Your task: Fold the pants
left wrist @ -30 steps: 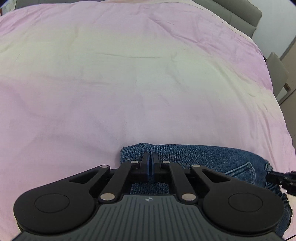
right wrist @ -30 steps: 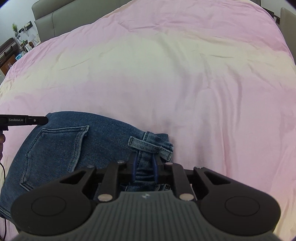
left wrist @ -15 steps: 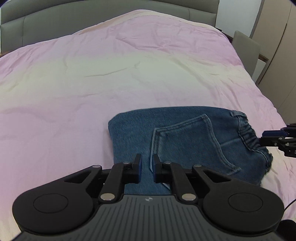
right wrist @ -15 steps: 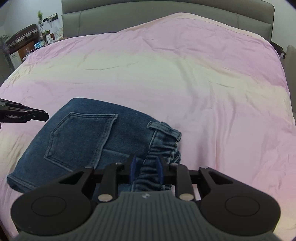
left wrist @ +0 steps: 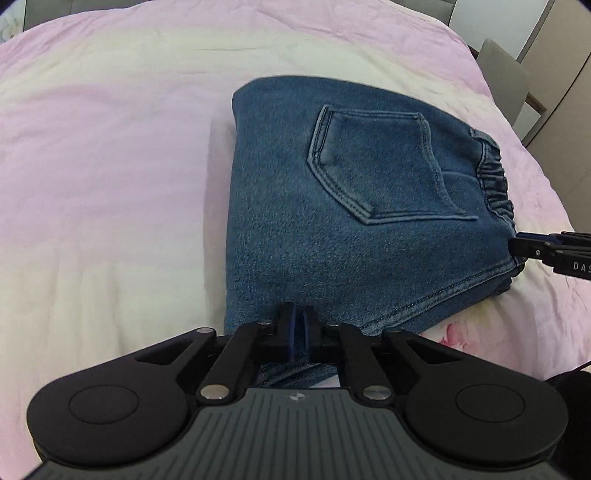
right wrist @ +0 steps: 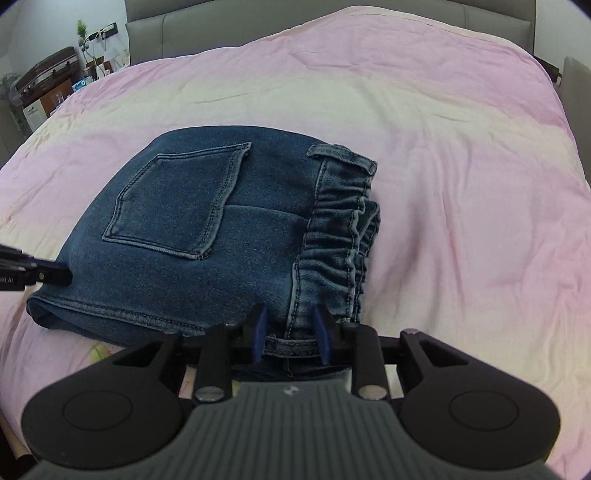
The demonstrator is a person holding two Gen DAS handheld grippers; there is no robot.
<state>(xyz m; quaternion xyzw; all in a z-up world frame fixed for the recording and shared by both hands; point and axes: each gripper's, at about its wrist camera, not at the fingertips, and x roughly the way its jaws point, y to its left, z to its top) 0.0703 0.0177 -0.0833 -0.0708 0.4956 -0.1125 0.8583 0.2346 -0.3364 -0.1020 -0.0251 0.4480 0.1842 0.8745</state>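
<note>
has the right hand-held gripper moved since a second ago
Yes. The right hand-held gripper has backed toward the near edge of the bed; the headboard now shows. Its jaws are opening around the jeans waistband.

Pink-and-cream bedspread (right wrist: 424, 122), grey padded headboard (right wrist: 295, 22) — cluttered shelves (right wrist: 48, 88), potted plant (right wrist: 83, 31) far left

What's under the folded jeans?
The pink bed cover lies under the jeans. At their near edge more denim layers show beneath the top one. Whatever else might be tucked between them is covered.
</note>
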